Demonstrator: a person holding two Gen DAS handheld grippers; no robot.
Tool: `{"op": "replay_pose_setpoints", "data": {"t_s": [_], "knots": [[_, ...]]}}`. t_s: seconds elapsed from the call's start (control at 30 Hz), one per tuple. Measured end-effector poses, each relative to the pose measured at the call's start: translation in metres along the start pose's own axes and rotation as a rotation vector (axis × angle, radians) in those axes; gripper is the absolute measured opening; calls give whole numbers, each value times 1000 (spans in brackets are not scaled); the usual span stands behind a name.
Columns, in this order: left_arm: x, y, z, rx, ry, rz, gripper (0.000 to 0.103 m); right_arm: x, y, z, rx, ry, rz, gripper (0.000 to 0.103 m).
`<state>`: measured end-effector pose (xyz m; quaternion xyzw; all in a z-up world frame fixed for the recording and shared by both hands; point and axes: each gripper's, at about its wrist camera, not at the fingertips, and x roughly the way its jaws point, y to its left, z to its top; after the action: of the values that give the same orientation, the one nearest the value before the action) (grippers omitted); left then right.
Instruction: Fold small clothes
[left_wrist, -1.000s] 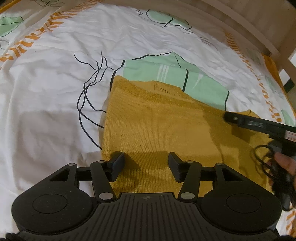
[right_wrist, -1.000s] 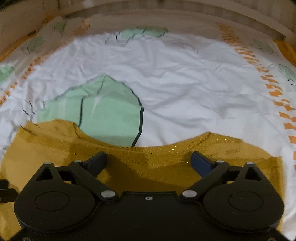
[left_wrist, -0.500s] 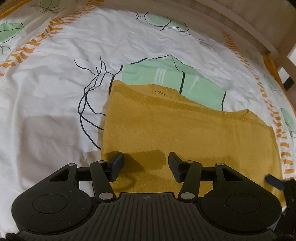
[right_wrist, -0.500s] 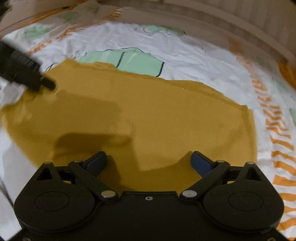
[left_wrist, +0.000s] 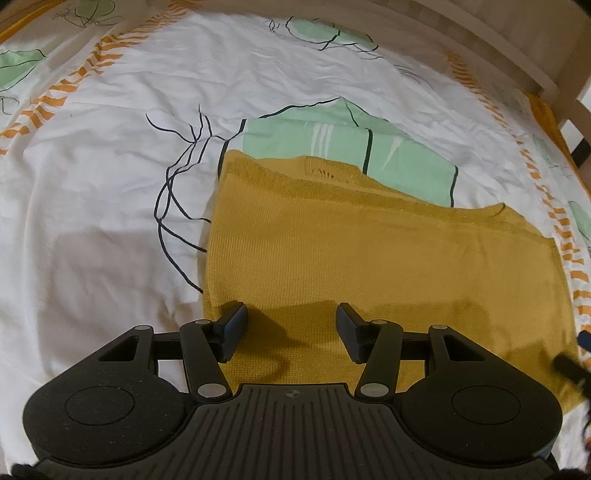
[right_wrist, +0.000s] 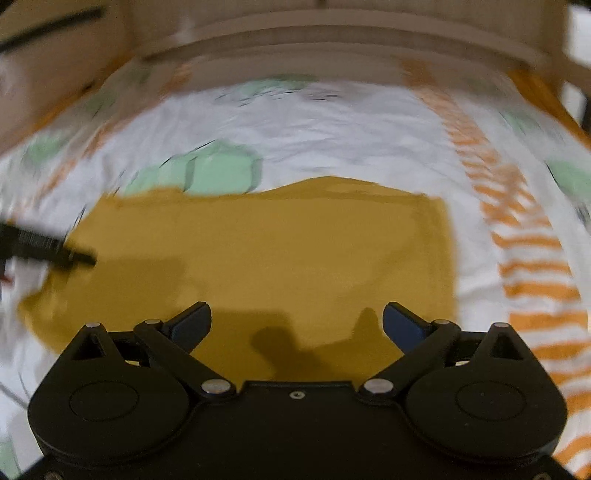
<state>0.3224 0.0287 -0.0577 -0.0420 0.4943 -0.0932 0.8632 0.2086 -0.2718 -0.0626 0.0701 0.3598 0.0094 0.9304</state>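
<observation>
Swung clear off the mustard knit top (left_wrist: 388, 266) toward its right edge since a second ago, right claw (right_wrist: 297, 323) wide and empty, left claw (left_wrist: 291, 325) half-wide over the near-left corner, garment flat on the bed (left_wrist: 110, 184), likely ready for another fold.

Home bedroom, bed with leaf-print sheet (left_wrist: 110, 177), wooden bed frame (left_wrist: 480, 40)

Open bed, one rail at the back

White sheet (left_wrist: 110, 206) lies bare left and beyond the flat yellow sweater (left_wrist: 369, 258); only the wooden bed rail (left_wrist: 498, 40) walls the far edge.
</observation>
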Motion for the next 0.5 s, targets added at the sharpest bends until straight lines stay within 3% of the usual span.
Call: {"op": "replay_pose_setpoints", "data": {"t_s": [0.17,0.33,0.5], "knots": [[2,-3,-1,14,-1,13,52,0,-49,-2,186,36,13,100],[4,-5,-2,27,-4,24,53,5,-86,-14,347,90,81,101],[5,-8,-2,23,0,40,54,14,-102,-18,425,86,176,103]]}}
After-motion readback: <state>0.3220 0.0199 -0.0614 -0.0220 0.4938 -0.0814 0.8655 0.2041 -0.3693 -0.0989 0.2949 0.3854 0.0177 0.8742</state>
